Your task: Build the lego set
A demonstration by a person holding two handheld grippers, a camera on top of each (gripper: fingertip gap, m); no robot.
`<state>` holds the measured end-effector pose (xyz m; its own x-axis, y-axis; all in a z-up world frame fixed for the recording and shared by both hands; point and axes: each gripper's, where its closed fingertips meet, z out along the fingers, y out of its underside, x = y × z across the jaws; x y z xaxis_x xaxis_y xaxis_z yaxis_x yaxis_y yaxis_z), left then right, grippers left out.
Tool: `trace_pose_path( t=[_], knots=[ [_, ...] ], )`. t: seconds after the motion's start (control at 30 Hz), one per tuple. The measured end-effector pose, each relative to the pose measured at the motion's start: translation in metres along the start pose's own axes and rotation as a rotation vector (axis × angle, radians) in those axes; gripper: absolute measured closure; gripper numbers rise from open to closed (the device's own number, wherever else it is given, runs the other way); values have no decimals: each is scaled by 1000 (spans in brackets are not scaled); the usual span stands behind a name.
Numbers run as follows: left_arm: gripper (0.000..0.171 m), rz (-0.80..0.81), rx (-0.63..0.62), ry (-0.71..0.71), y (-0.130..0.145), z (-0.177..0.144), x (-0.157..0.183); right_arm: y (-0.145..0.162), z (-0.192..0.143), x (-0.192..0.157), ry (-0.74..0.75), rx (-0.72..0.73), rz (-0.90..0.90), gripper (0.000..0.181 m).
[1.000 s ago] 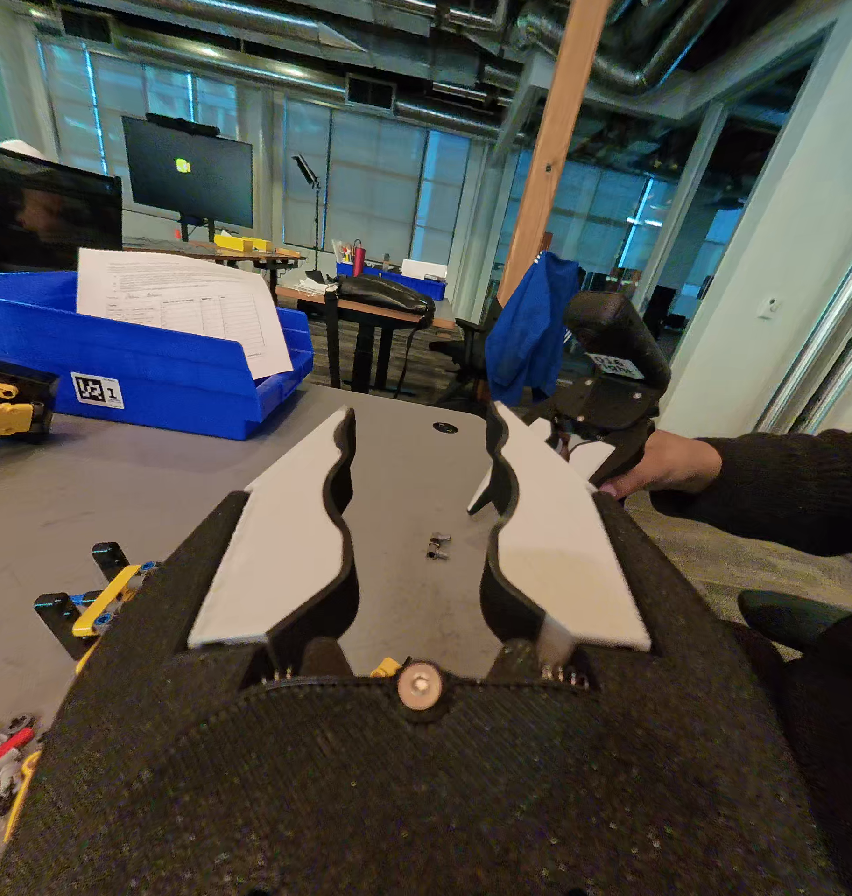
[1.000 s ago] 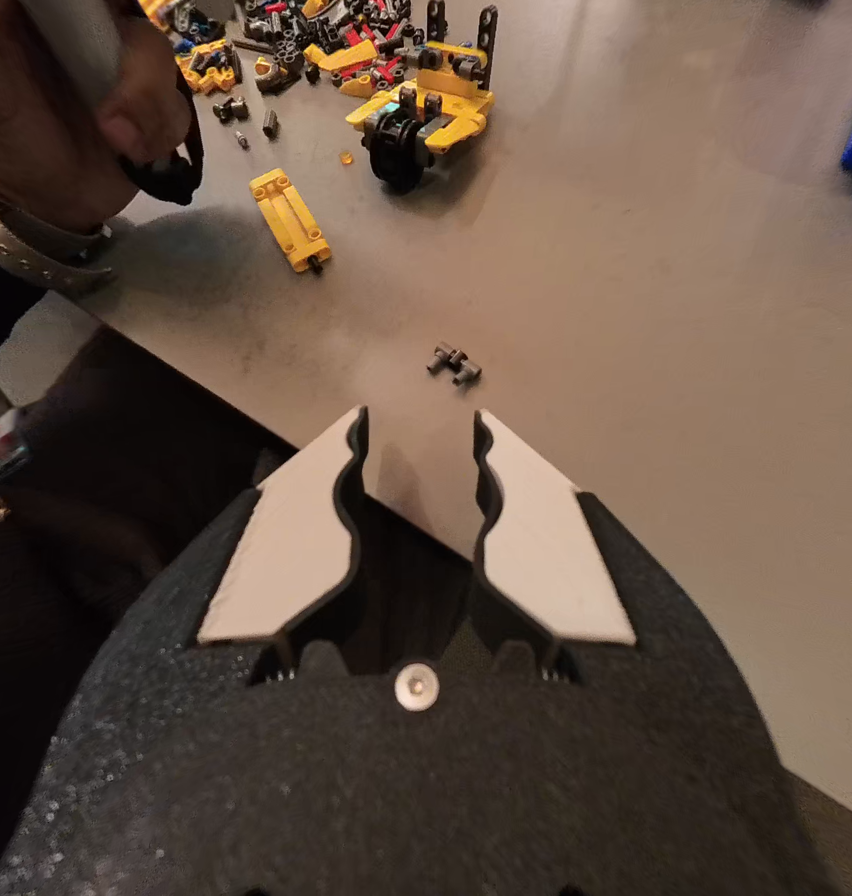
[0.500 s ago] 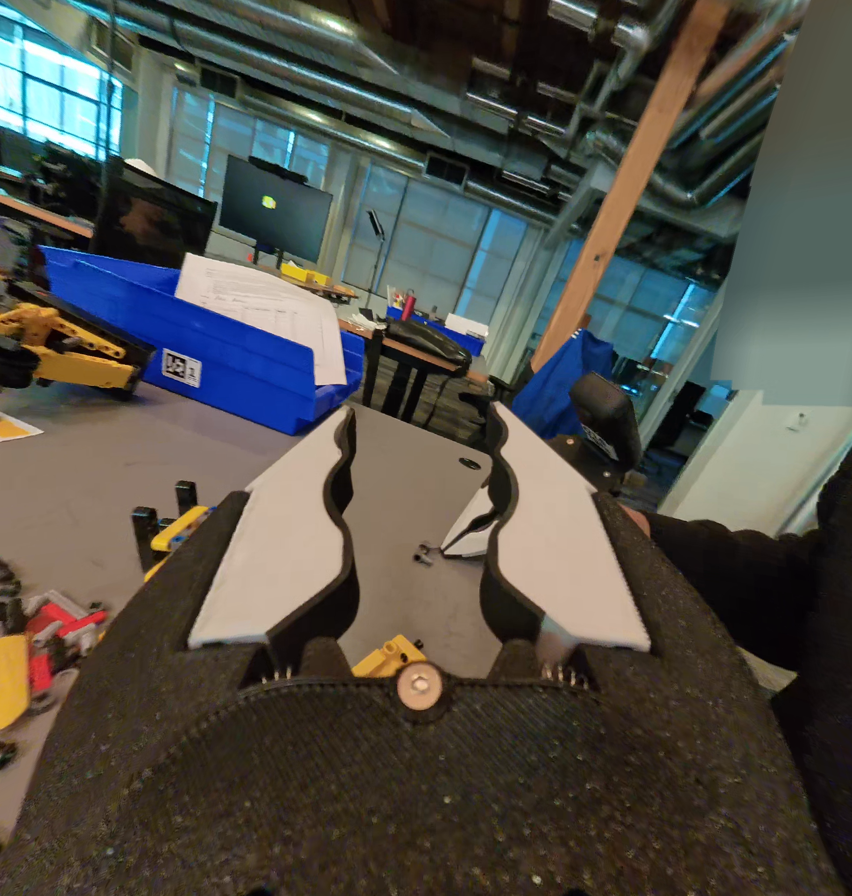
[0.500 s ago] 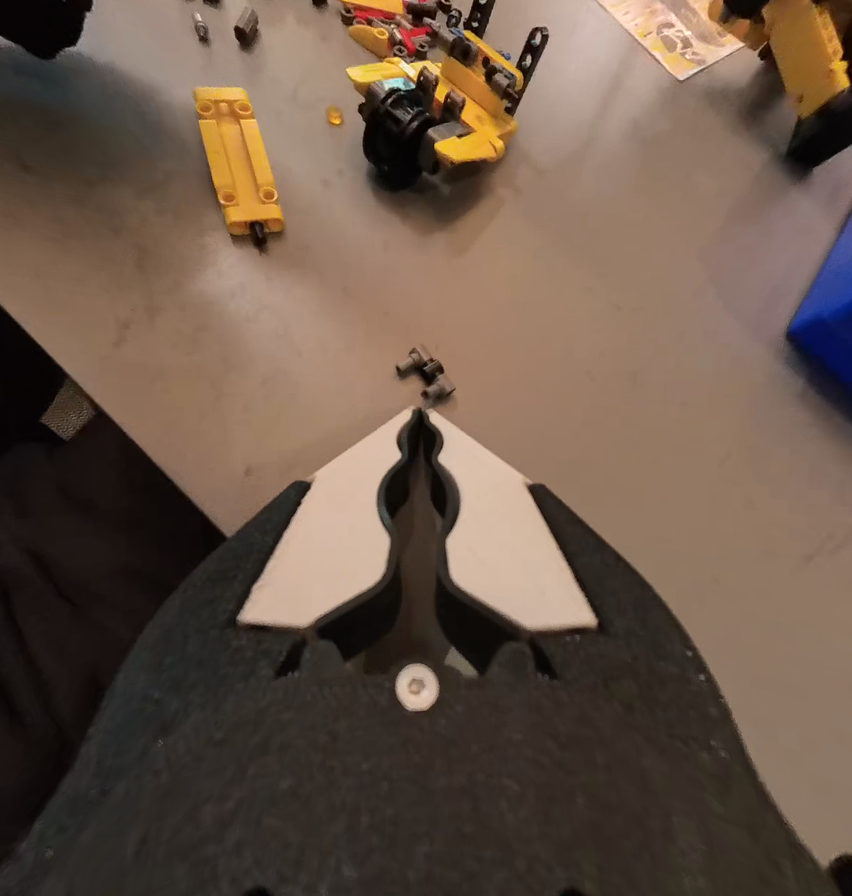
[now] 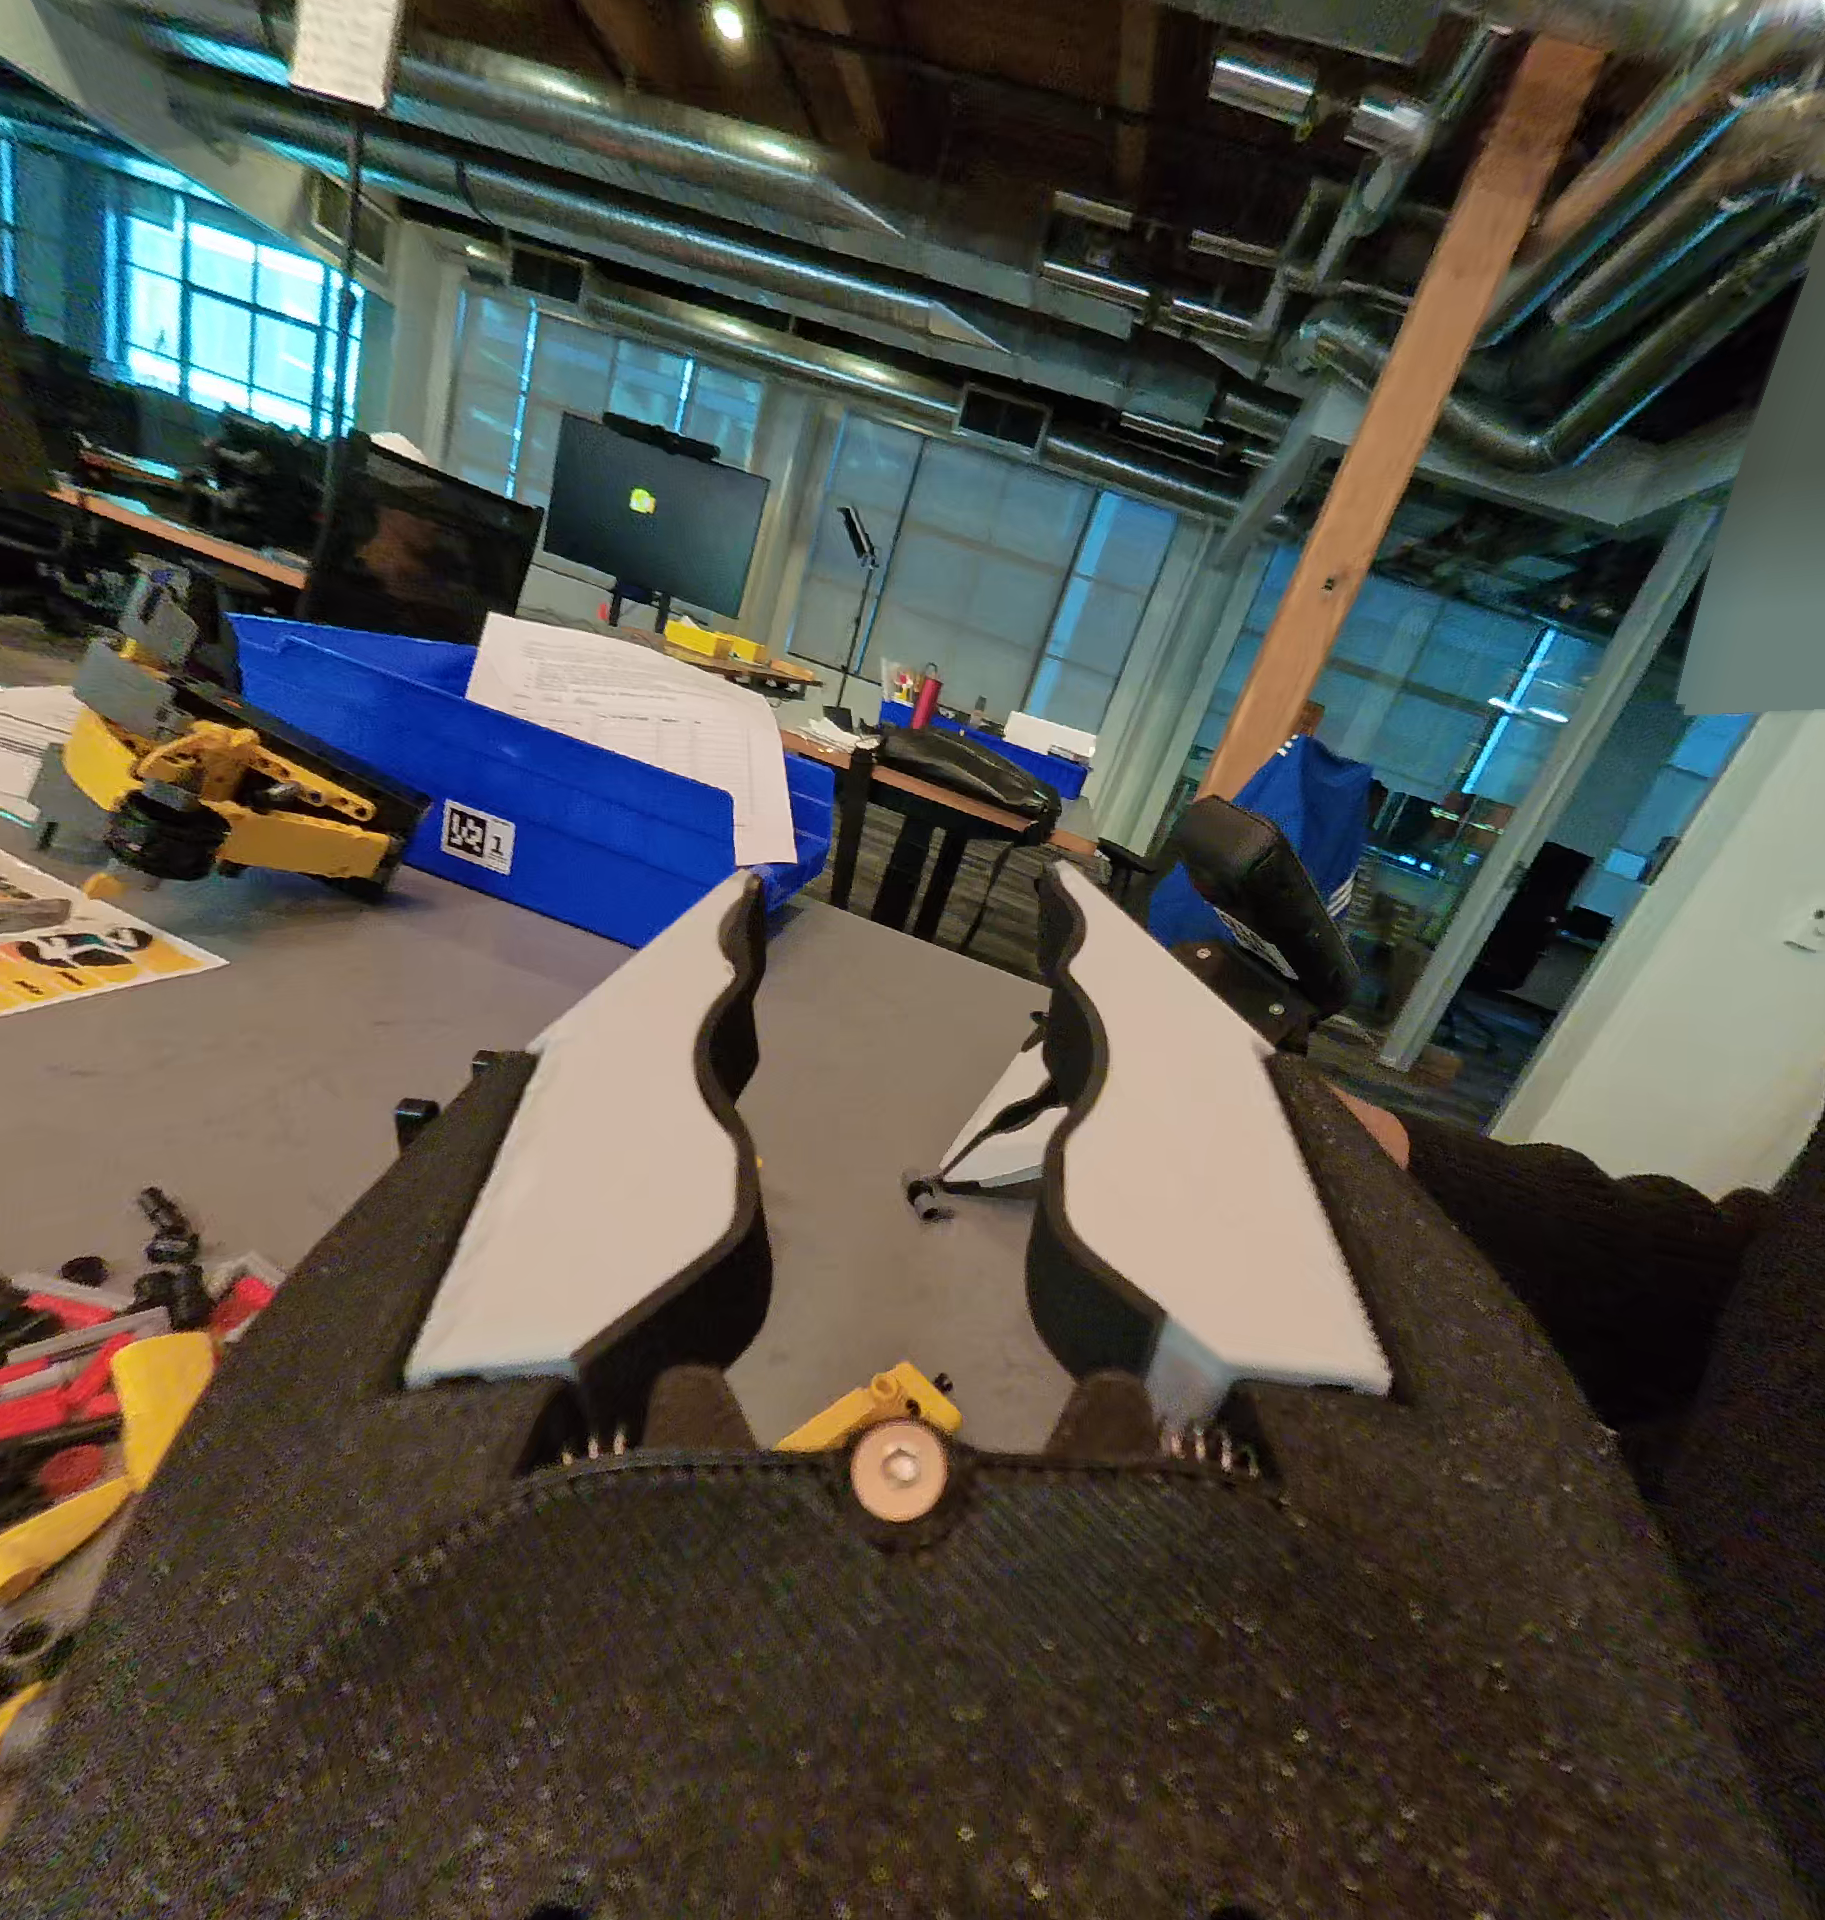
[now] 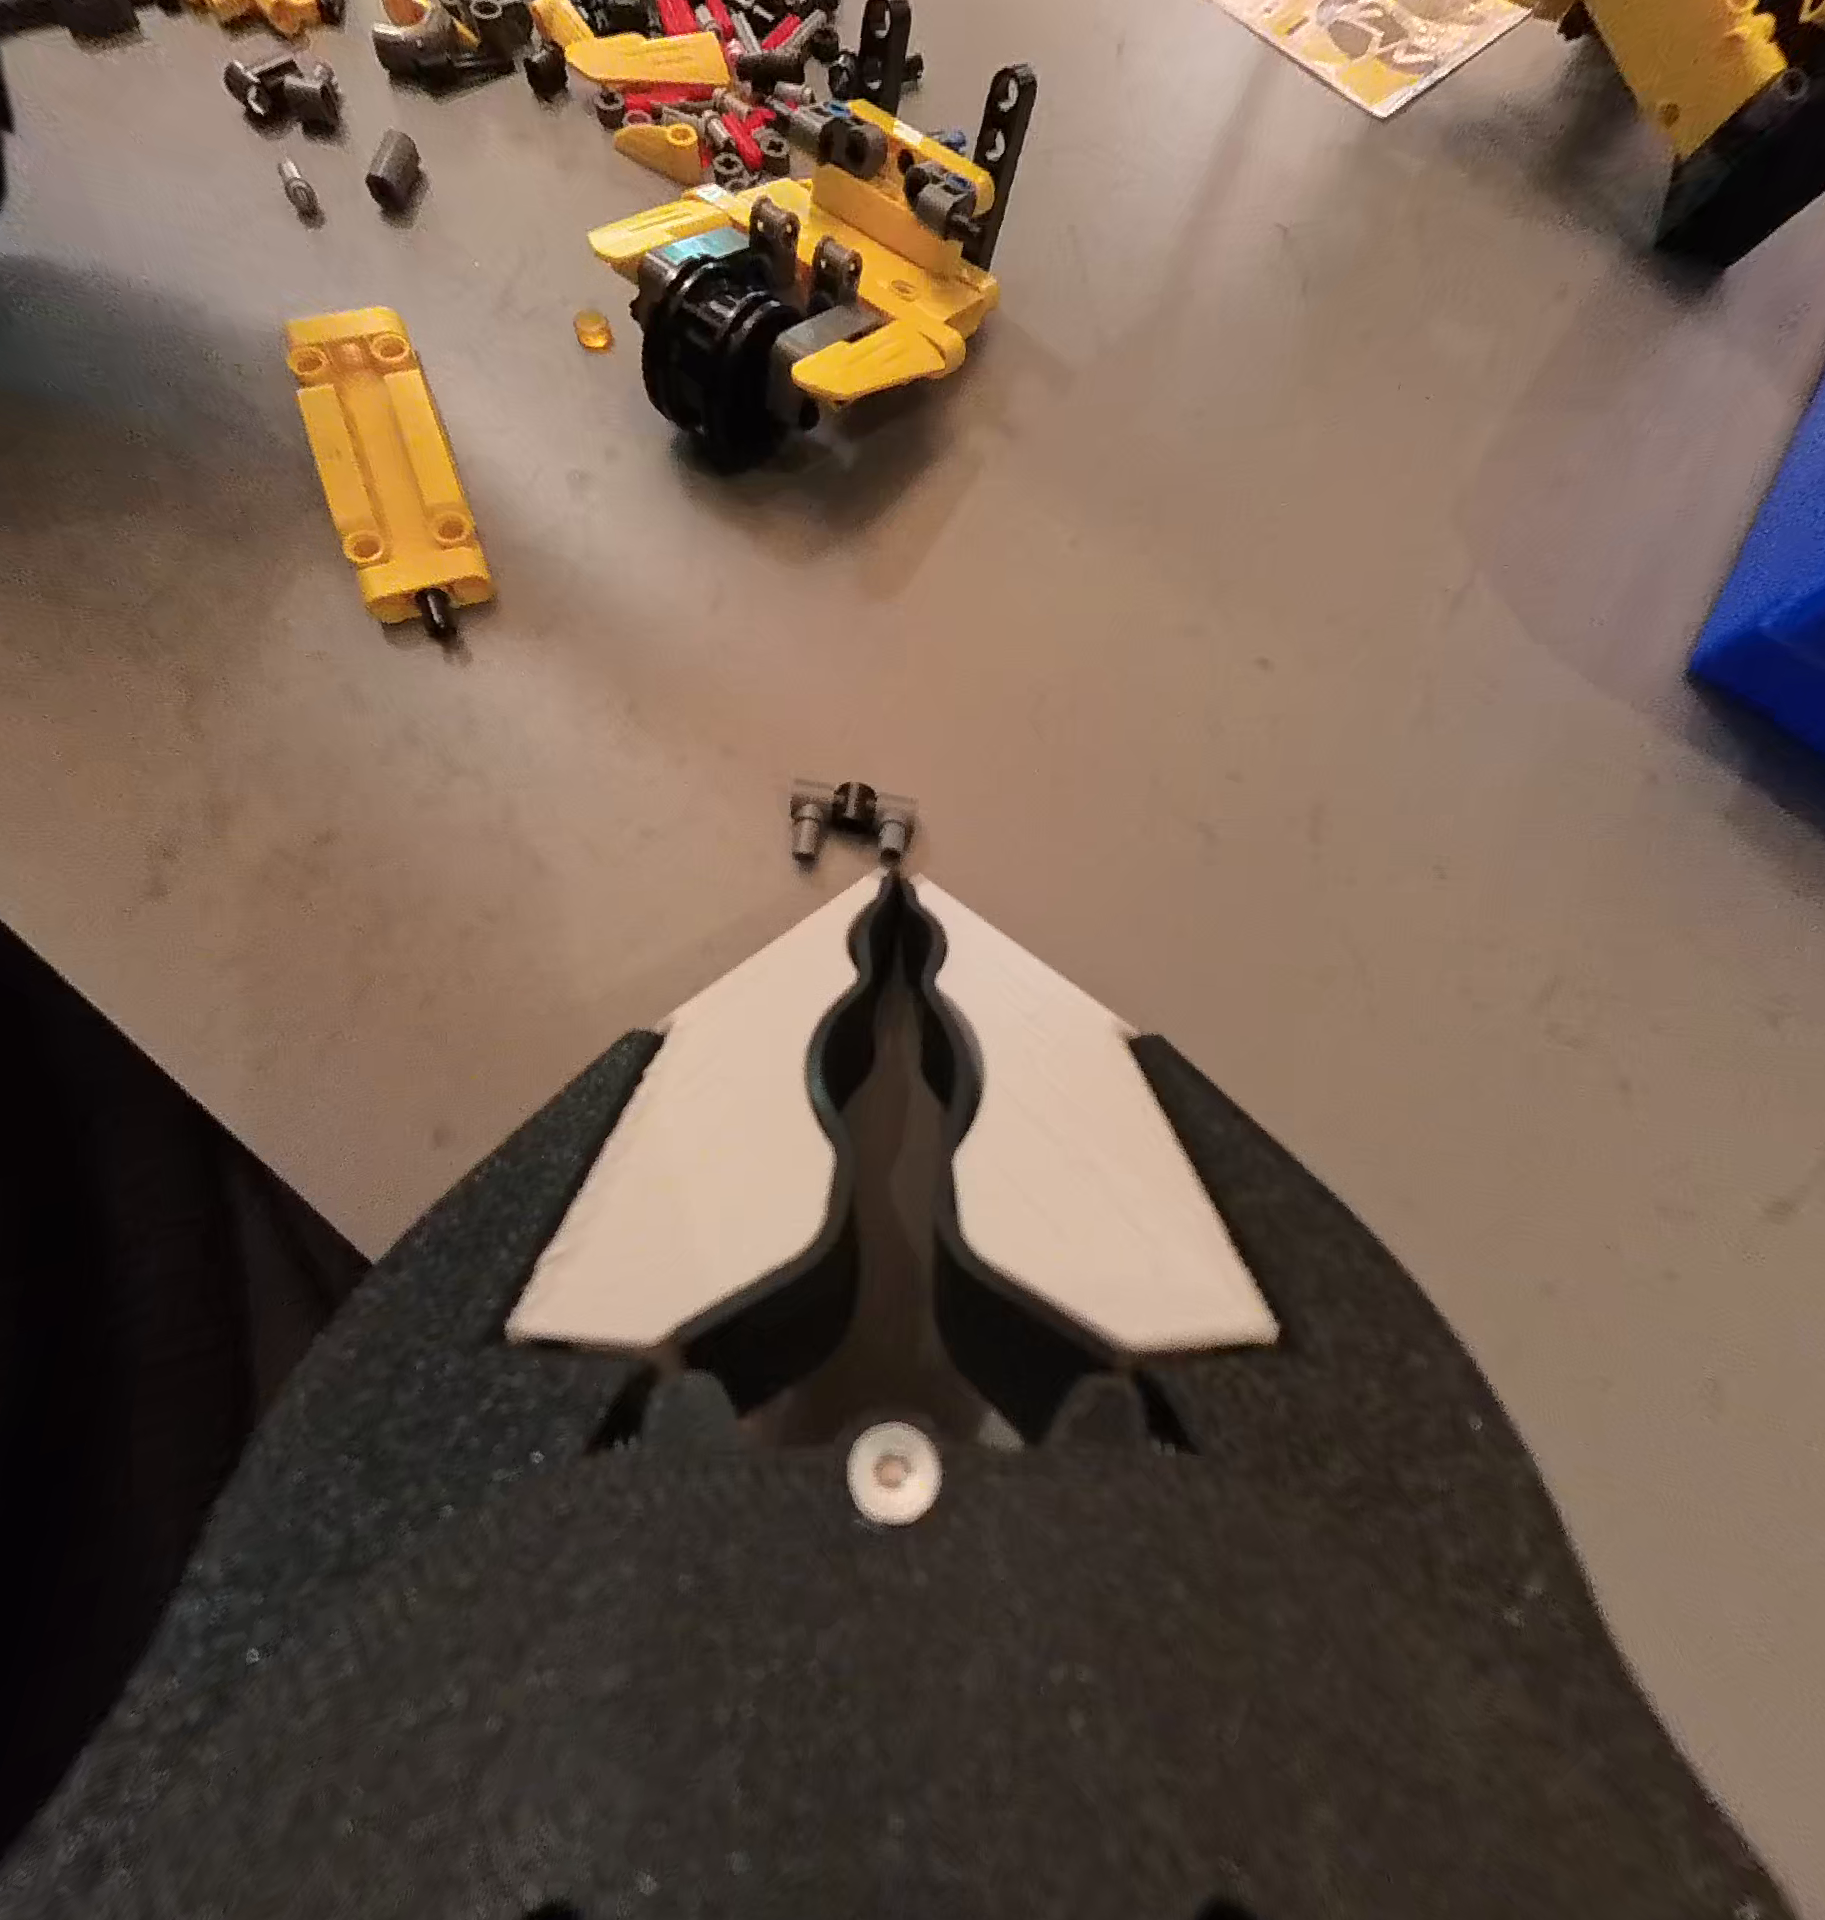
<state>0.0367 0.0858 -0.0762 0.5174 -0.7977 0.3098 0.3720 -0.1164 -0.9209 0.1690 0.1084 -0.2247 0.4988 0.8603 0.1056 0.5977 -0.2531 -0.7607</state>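
1. Right tongs (image 6: 892, 881): pressed together, tips meeting, nothing between them. They sit low over the tabletop (image 6: 1303, 831), tips just short of the small grey connector piece (image 6: 853, 812), almost touching its near pin.
2. Left tongs (image 5: 897, 935): spread wide, empty, angled up across the tabletop. Same grey connector piece shows between the fingers, farther off, with the right tongs' tips just beside it.
3. Risk: closed tips this near could nudge the connector away; it's tiny and light and likely skids on the smooth surface.
4. Risk: the piece lies flat and low, so a pinch may scrape the tabletop or flick it out sideways.
5. Risk: it lies not far from the near tabletop edge; a push that way could send it off.
6. Around, right wrist view: yellow flat panel (image 6: 386, 468) with a black pin to the left, well apart. Yellow-and-black partial model (image 6: 804, 281) farther back. Loose red, black and yellow parts pile (image 6: 679, 73) behind it.
7. Blue bin (image 6: 1801, 582) at right edge, well apart; printed sheet (image 5: 638, 727) rests on it in left view.
8. Instruction leaflet (image 5: 46, 945) and a bigger yellow model (image 5: 212, 800) far left.
9. Nothing stands between the right tongs and the connector.
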Motion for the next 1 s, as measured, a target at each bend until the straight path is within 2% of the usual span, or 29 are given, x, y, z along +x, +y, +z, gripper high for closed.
trace_pose_path(
  t=[0.13, 0.23, 0.33, 0.4, 0.53, 0.6, 0.67, 0.8, 0.83, 0.93, 1.0],
  knots=[
    [122, 40, -17, -25, 2, -2, 0, 0, -1, 0, -23, 32, 95, 180],
    [122, 48, -73, -11, 12, 4, 2, -3, -2, 0, -8, 62, 135, 168],
    [122, 4, -171, -6, 22, 12, -7, -2, -3, 1, 7, 62, 115, 159],
    [122, -59, -229, 14, 22, 17, -16, -3, -3, -1, -41, 72, 140, 153],
    [123, -198, -288, 98, 1, 24, -20, -10, -6, -18, -205, 110, 136, 140],
    [123, -160, -240, 145, -21, 27, -14, -9, -7, -18, -192, 116, 116, 140],
    [123, -85, -260, 110, -26, 31, -21, -10, -6, -10, -141, 119, 145, 137],
    [124, -54, -355, 129, -3, 40, -18, -12, -1, -7, -132, 108, 186, 134],
    [124, -58, -367, 149, 4, 41, -14, -12, 1, -11, -145, 90, 163, 136],
    [127, 20, -405, 153, 29, 39, -13, -7, 7, -6, -100, 11, 93, 160],
    [128, 73, -457, 127, 46, 37, -15, -8, 7, -4, -107, -2, 110, 161]
  ],
)
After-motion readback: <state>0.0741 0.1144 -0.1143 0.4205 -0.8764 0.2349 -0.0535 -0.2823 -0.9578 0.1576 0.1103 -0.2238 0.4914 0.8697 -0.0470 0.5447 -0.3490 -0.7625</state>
